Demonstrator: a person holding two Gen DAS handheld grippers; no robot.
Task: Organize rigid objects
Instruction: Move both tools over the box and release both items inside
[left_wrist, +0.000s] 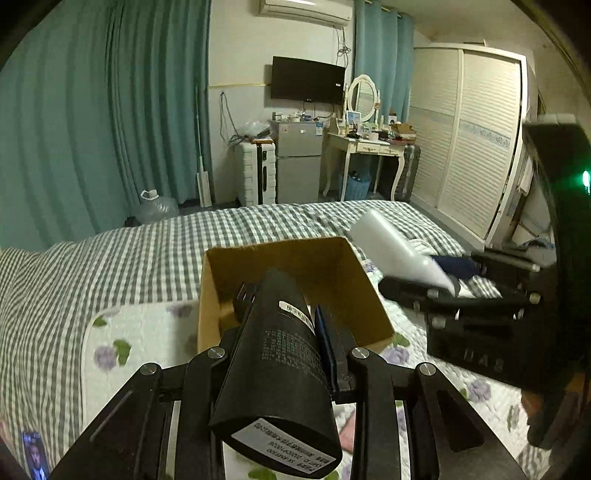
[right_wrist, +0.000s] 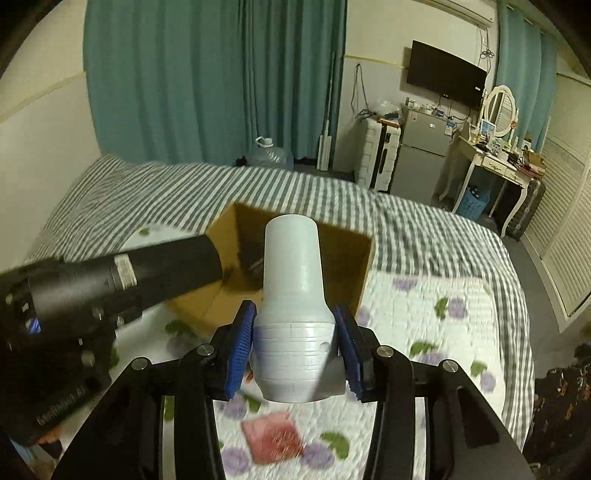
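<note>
My left gripper (left_wrist: 284, 325) is shut on a black cylindrical bottle (left_wrist: 280, 354) with white labels, its far end over the open cardboard box (left_wrist: 354, 273) on the bed. In the right wrist view the same black bottle (right_wrist: 166, 266) points into the box (right_wrist: 354, 254) from the left. My right gripper (right_wrist: 293, 332) is shut on a white plastic bottle (right_wrist: 291, 280), held upright just in front of the box. In the left wrist view the white bottle (left_wrist: 399, 251) shows tilted at the box's right, in the right gripper (left_wrist: 454, 291).
The box sits on a floral quilt (right_wrist: 424, 317) over a green checked bedspread (left_wrist: 110, 266). A pink packet (right_wrist: 271, 437) lies on the quilt near me. Beyond the bed stand a water jug (left_wrist: 157, 206), a white suitcase (left_wrist: 256, 173), a small fridge (left_wrist: 299, 158), a dressing table (left_wrist: 365, 147) and a wardrobe (left_wrist: 469, 136).
</note>
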